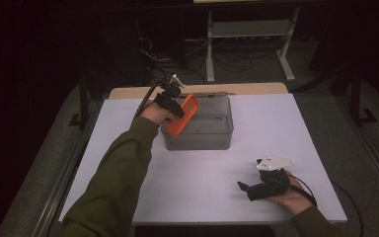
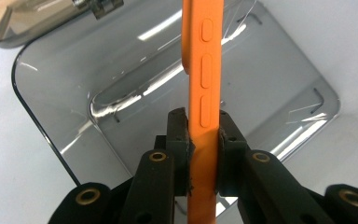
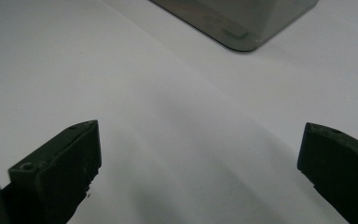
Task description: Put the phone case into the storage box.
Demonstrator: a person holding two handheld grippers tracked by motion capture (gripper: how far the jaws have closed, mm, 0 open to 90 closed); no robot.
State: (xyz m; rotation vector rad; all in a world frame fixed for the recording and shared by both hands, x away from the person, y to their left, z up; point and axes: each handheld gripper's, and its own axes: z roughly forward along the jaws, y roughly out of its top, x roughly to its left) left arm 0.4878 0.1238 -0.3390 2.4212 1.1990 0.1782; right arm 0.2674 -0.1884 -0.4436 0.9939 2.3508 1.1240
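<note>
we have the left claw (image 2: pixel 204 128) clamped on the orange case (image 2: pixel 204 74) over the bin (image 1: pixel 222 129), right claw (image 3: pixel 200 154) apart on the counter (image 1: pixel 197 187); next, lower and release.

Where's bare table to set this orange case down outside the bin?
Bare white table lies between the smoky clear plastic bin and the right claw, and right of the bin. Crowded at the bin's left rim, where the left claw holds the orange phone case.
</note>
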